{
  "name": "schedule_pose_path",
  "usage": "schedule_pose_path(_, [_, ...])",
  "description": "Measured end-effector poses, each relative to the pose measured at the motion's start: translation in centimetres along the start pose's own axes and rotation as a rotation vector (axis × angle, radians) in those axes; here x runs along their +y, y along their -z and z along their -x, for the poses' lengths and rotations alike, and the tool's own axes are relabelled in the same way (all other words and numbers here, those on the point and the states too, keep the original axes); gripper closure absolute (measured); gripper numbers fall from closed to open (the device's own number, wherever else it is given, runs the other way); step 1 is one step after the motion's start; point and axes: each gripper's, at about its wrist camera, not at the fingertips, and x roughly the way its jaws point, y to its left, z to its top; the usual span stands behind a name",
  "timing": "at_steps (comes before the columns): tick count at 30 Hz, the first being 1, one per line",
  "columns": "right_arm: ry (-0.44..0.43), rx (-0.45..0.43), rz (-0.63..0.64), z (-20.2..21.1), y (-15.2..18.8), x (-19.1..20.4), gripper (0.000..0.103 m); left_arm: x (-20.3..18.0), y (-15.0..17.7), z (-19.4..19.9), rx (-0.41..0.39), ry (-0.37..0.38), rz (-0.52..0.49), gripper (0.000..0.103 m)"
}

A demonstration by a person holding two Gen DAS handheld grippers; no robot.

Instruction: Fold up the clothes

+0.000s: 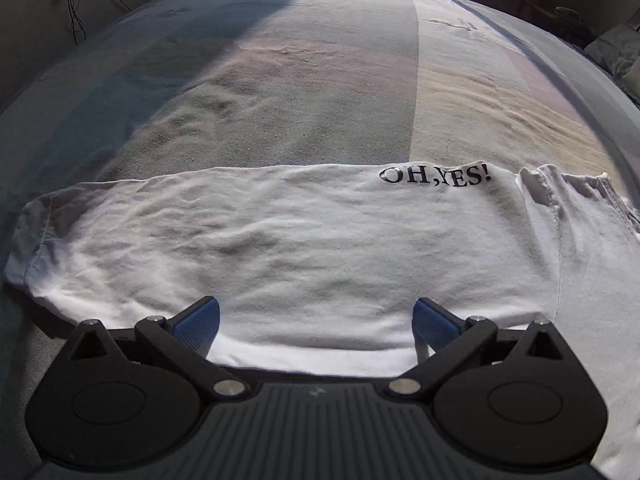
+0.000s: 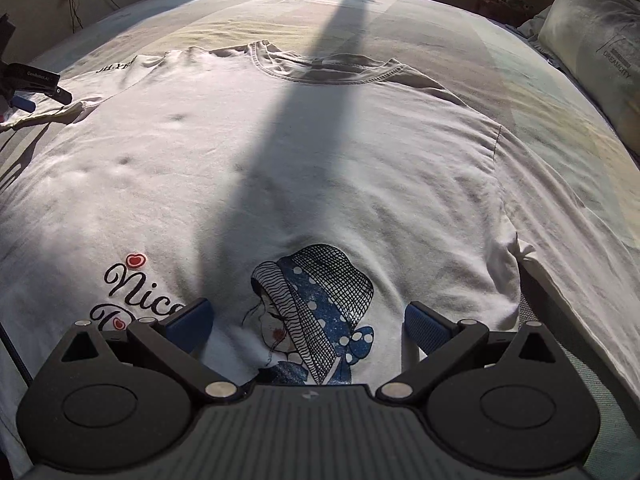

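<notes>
A white T-shirt (image 2: 304,152) lies spread flat on the bed (image 2: 460,40). It looks light, soft and limp, best pinched at a hem or sleeve edge. Above it, the left gripper (image 1: 316,320) and right gripper (image 2: 308,322) hover, fingers apart and empty.

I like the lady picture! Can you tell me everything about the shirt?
The shirt is white, soft-looking cotton, lying flat and wrinkled on the bed. It has a stitched round collar, a printed lady in a blue dotted headscarf, curly writing with red hearts, and "OH,YES!" on a sleeve. A shadow crosses it. Both claws hover open over it.
</notes>
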Motion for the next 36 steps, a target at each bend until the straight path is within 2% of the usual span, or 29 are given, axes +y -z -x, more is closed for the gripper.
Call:
schedule_pose_path(3, [0.003,0.008,-0.001,0.0,-0.1,0.1,0.000,0.5,0.9,1.1,0.021,0.009,-0.026,0.001])
schedule_pose_path(6, [0.004,0.011,-0.002,-0.1,-0.1,0.1,0.000,1.4,0.3,2.0,0.038,0.028,-0.022,0.001])
schedule_pose_path(10, [0.005,0.004,0.000,-0.1,0.0,0.0,0.000,3.6,-1.9,1.4,-0.003,-0.021,-0.044,0.001])
schedule_pose_path(15, [0.019,0.015,-0.015,-0.1,-0.1,0.1,0.000,8.3,-1.5,-0.1,0.068,-0.033,0.025,0.000])
schedule_pose_path(20, [0.045,0.046,-0.054,-0.1,-0.3,0.3,0.000,12.2,-1.0,1.6,0.106,-0.091,0.115,0.001])
schedule_pose_path(23, [0.057,0.097,-0.076,-0.3,-0.9,0.3,0.000,13.5,-3.3,2.0,0.030,-0.107,0.091,0.001])
schedule_pose_path(26, [0.085,0.227,-0.156,-0.7,-2.6,0.1,0.000,14.6,-6.0,0.3,-0.005,-0.087,0.087,0.001])
schedule_pose_path(27, [0.094,0.256,-0.187,-0.6,-3.0,0.1,0.000,15.0,-6.5,-0.4,-0.003,-0.086,0.086,0.001])
schedule_pose_path(31, [0.129,0.271,-0.259,0.8,-3.5,0.6,0.000,16.4,-6.5,-3.1,0.046,-0.115,0.084,0.001])
schedule_pose_path(36, [0.157,0.327,-0.288,2.7,-2.9,1.5,0.000,18.4,-4.4,-1.6,0.079,-0.165,0.152,0.001])
